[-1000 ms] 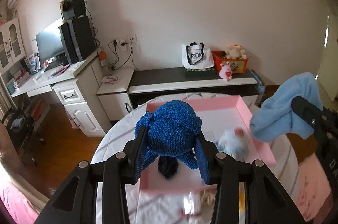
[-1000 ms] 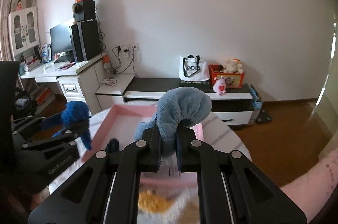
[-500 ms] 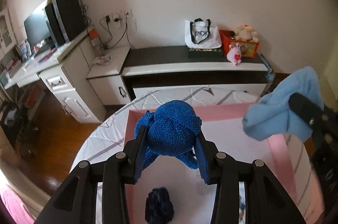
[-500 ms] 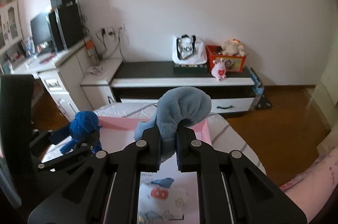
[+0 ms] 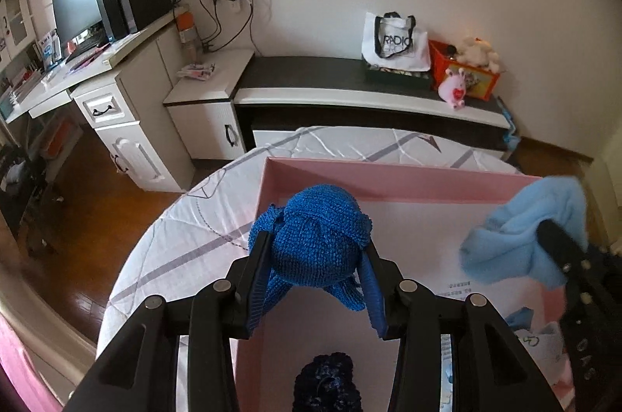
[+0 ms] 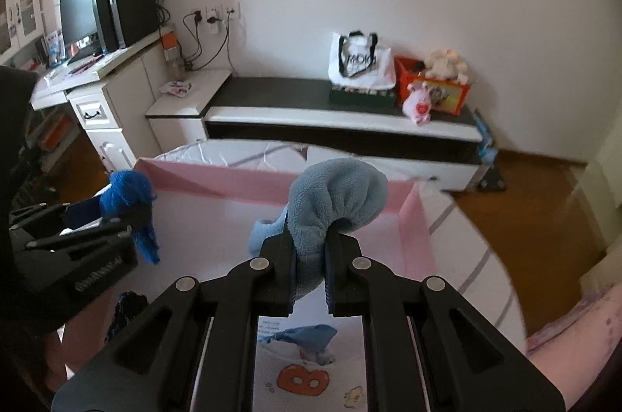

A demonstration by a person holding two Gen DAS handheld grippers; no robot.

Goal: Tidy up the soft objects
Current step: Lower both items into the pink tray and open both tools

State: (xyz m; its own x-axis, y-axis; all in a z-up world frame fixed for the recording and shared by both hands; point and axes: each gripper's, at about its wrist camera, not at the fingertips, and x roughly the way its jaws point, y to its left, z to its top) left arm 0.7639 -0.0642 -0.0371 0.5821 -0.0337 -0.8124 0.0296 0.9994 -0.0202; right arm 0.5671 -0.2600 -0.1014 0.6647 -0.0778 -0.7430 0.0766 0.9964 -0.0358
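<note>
Progress: midway. Left gripper [image 5: 317, 279] jaws clamp a knit [image 5: 318, 248], right gripper [image 6: 309, 270] jaws a fleece [image 6: 336, 198], both above the box [image 5: 388, 178] on the bench; dark ball [image 5: 326, 388] and printed cloth [image 6: 303, 369] already inside.

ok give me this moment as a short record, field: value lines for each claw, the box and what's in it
left claw: shut on dark blue knitted piece, held over the box
right claw: shut on light blue fleece piece, held over the box
box: pink box, open, on the quilted white table cover
in box: navy knitted item, white printed cloth
</note>
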